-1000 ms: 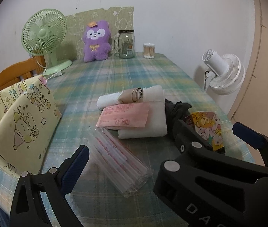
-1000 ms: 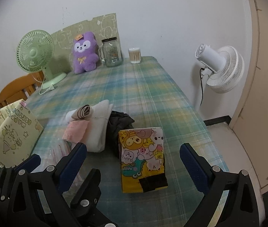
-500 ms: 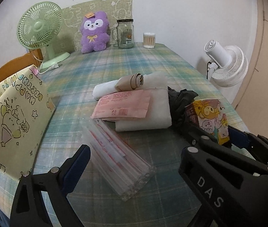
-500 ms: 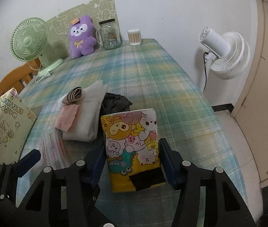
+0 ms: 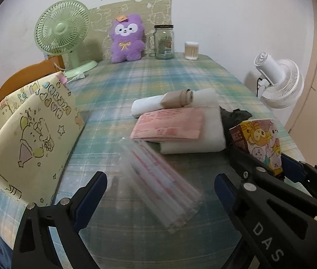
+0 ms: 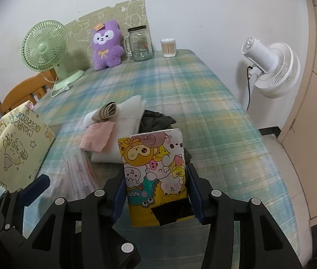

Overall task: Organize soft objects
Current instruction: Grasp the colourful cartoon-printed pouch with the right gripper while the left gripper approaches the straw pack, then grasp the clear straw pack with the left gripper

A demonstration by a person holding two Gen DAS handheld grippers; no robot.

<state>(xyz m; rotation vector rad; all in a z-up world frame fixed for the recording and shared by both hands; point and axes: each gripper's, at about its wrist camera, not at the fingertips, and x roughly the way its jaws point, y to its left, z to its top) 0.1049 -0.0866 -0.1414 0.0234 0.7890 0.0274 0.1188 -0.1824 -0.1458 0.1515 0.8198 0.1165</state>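
While both grippers tilt down toward the table (image 6: 214,103), the right gripper (image 6: 156,192) has its jaws closing on a cartoon tissue pack (image 6: 156,168), pads pressed on both sides, pack tilted up w/ its near end low. Left gripper (image 5: 160,186) hangs spread wide over a blurred clear bag (image 5: 158,179), not touching it. "DAS" reads on the right gripper's body in the left view. The pack is yellow, soft-looking, covered in animal faces, black patch near the bottom. It's just in front of a black cloth (image 6: 156,121) and beside folded white cloth (image 6: 125,121) w/ a pink packet (image 6: 98,136); print too small to read.
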